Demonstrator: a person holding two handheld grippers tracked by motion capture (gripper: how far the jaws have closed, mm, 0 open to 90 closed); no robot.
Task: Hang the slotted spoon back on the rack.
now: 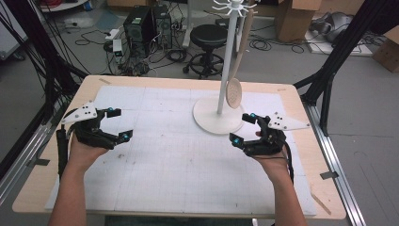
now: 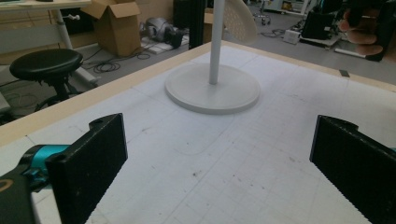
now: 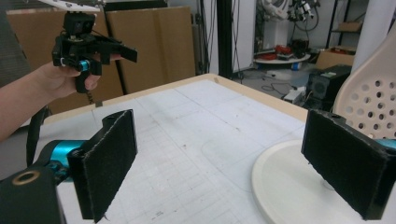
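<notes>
Jaws spread wide, empty, on both the left gripper (image 1: 119,124) and right gripper (image 1: 242,128), flanking the spoon stand (image 1: 218,115) at center frame.

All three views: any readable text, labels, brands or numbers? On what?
None readable.
Cardboard boxes: no legible print.
Computer towers: any labels too small to read.
Grey plates on the left gripper and right gripper: dots, no characters.
Gridded mat: lines, no numbers.

The white mat (image 1: 174,155) between the left gripper (image 1: 116,125) and the right gripper (image 1: 244,128) lies bare. The white stand (image 1: 219,117) with its hanging spoon (image 1: 234,92) blocks the way just beside the right gripper.
</notes>
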